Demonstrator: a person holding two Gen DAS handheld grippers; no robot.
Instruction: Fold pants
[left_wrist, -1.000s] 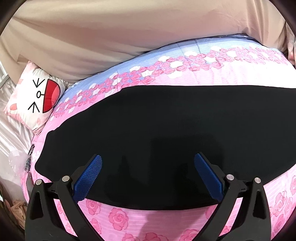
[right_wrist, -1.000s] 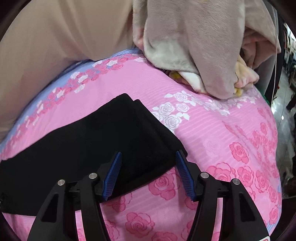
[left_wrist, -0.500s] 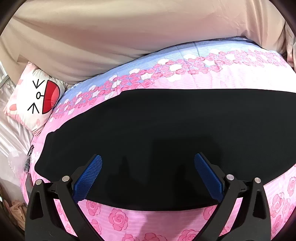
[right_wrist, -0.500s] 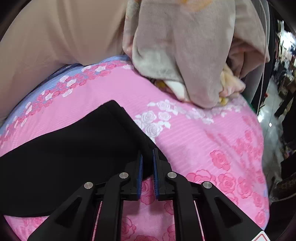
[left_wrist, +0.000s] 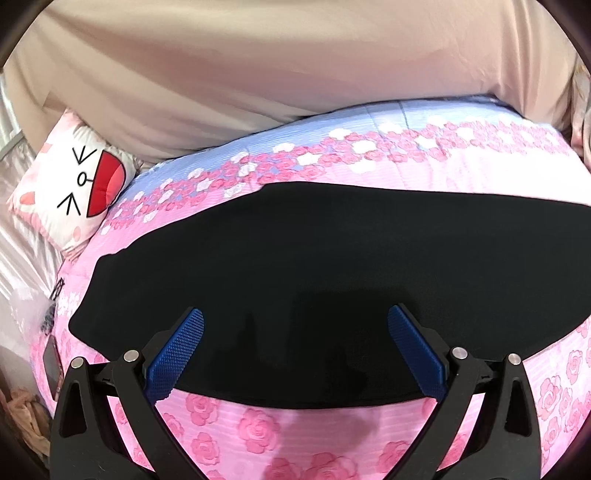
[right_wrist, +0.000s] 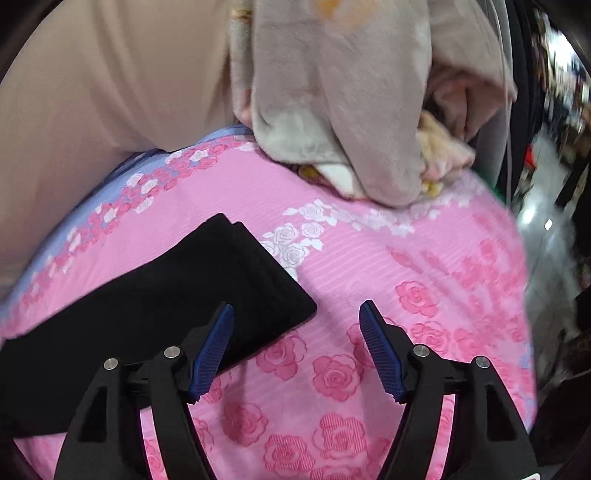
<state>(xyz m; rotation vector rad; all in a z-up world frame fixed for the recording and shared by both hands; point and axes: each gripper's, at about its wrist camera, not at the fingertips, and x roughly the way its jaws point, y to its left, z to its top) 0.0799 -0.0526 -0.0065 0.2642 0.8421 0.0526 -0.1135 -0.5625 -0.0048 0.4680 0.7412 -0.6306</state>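
Observation:
Black pants (left_wrist: 314, 277) lie flat in a long band across the pink rose bedspread (left_wrist: 295, 435). My left gripper (left_wrist: 295, 325) hangs open above their near edge, nothing between its blue pads. In the right wrist view the pants' end (right_wrist: 207, 291) lies folded, its near corner pointing right. My right gripper (right_wrist: 297, 317) hovers just past that corner with its jaws opening. Only bedspread (right_wrist: 369, 387) shows between its pads, and the left pad (right_wrist: 212, 347) overlaps the pants' edge in the picture.
A beige sheet (left_wrist: 295, 66) rises behind the bed. A cartoon-face pillow (left_wrist: 74, 184) lies at the far left. A heap of beige and pink blankets (right_wrist: 351, 110) sits on the bed's far right, with the bed's edge and floor (right_wrist: 546, 221) beyond.
The right gripper shut on the pants' corner half a second ago and has now let go, its jaws wide again and shifted right. The left gripper drew back slightly, staying open.

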